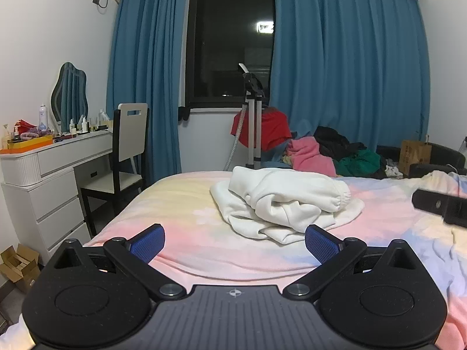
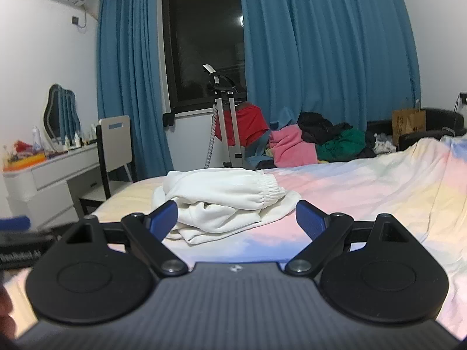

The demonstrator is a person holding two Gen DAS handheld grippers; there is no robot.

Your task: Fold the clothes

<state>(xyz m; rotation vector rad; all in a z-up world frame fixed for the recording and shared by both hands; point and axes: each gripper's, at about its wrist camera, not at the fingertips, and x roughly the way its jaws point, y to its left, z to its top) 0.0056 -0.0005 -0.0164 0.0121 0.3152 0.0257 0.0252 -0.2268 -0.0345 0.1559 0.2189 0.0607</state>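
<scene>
A crumpled white garment [image 1: 286,204] with an elastic cuff lies in a heap on the pastel pink, yellow and blue bed cover [image 1: 181,204]. It also shows in the right wrist view [image 2: 227,201]. My left gripper [image 1: 235,240] is open and empty, just short of the garment's near edge. My right gripper [image 2: 236,218] is open and empty, close to the garment's near side. Part of the right gripper's black body [image 1: 440,205] shows at the right of the left wrist view. The left gripper [image 2: 17,233] shows blurred at the left edge of the right wrist view.
A pile of clothes [image 1: 329,151], pink, black and green, lies beyond the bed's far edge. A garment steamer stand [image 1: 252,116] with a red garment stands by the window. A white dresser [image 1: 43,175] and chair [image 1: 128,151] are left of the bed.
</scene>
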